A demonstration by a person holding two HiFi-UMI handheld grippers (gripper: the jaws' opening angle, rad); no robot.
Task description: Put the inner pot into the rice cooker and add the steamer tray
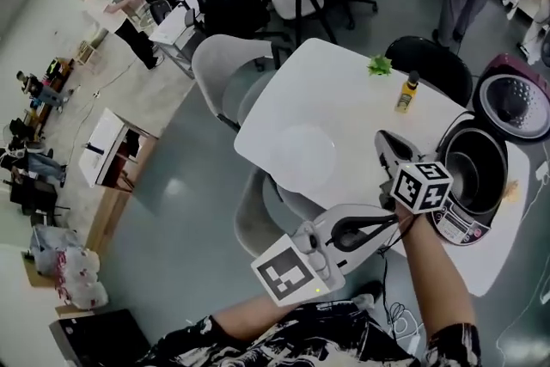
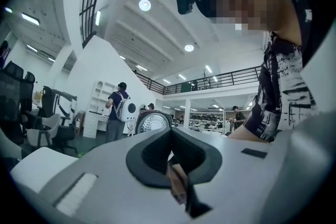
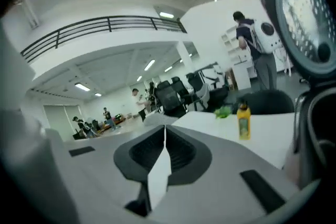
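The rice cooker stands at the right edge of the tabletop with its lid thrown fully back, which leaves the round cavity open from above. No loose pot shows anywhere on the tabletop, and the dark bowl inside the cooker looks to be the inner pot already seated, though its rim is too dim to be sure. A pale round dish, likely the steamer tray, lies flat toward the left edge of the tabletop, well apart from the cooker and with bare surface all around it, so it can be reached from either side.

The right hand-held gripper is clenched on nothing, its jaws pressed together; it hangs just beside the cooker's left side and points across the tabletop toward the dish, which fits going for the tray as the step in hand. The left hand-held gripper is also clenched and empty, held low at the near edge and aimed at the cooker, kept out of the other's path.

A yellow bottle stands upright near the far edge, and a green sprig lies beyond it at the far corner, both clear of the way between dish and cooker
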